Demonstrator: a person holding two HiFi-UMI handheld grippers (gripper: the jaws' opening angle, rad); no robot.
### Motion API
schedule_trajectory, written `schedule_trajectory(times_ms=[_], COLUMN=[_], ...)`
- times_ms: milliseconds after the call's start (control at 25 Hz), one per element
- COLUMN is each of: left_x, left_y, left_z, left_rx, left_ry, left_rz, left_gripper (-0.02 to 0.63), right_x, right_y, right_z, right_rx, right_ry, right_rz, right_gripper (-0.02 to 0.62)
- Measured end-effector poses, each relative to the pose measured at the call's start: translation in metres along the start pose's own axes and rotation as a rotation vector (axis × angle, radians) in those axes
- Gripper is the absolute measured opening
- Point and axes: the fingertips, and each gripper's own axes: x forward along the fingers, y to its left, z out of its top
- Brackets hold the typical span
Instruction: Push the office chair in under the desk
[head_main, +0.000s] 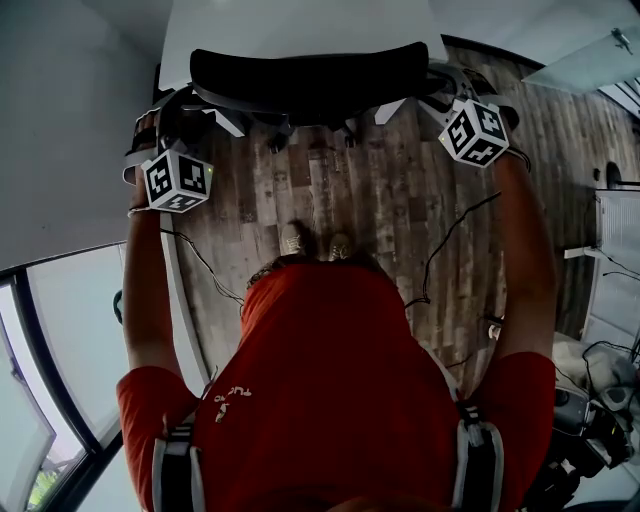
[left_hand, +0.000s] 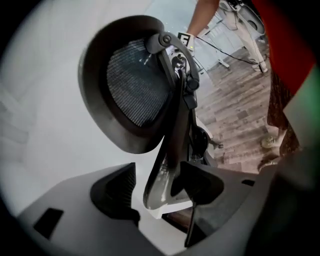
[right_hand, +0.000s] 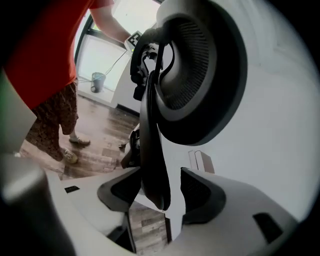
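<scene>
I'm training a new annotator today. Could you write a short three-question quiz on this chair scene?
1. True or false: the left gripper is shut with nothing between its jaws.
2. What stands between the open jaws of the right gripper? A. the back frame of the office chair; B. a mug; C. nothing.
3. Fill in: in the head view, the chair's dark top lies beside the edge of a white ____.

Key: 1. False: its jaws are apart with the chair's frame between them. 2. A. 3. desk.
</scene>
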Motion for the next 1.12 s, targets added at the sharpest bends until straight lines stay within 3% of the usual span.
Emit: schedule_trajectory(times_ms=[120,280,480,600,800,920,1120], left_x=[-0.017,-0.041,-0.069,-0.078,-0.088,-0.082,-0.081], left_y=[-0.001,0.000,-0.002,-0.010,-0.024,-0.030,-0.036], left_z=[0.009,0.032,0.082,0.107,0.139,0.148,0.173], left_rx=[-0.107,-0.336,-0.610,-0.733,-0.843,-0.903,-0.934], left_ry=[-0.052,-0.178,-0.386,-0.470,-0.578,-0.602,-0.624], left_rz=[0.016,0.038,0.027,-0.002,-0.016,-0.011,-0.023], left_gripper=[0.272,0.272,0.272,0.269,0.181,0.097,0.037], right_x=[-0.017,-0.040,-0.070,-0.084,-0.098,-0.092,-0.098], right_y=[-0.003,-0.005,-0.001,0.010,0.027,0.030,0.031], right_z=[0.006,0.020,0.064,0.094,0.145,0.162,0.177], right_rx=[0.064,0.226,0.472,0.622,0.752,0.794,0.824], right_ry=[-0.046,-0.144,-0.400,-0.542,-0.778,-0.855,-0.951], right_rz=[-0.054,-0.138,-0.226,-0.234,-0.222,-0.197,-0.161], right_gripper=[0.244,0.244,0.244,0.242,0.183,0.121,0.048])
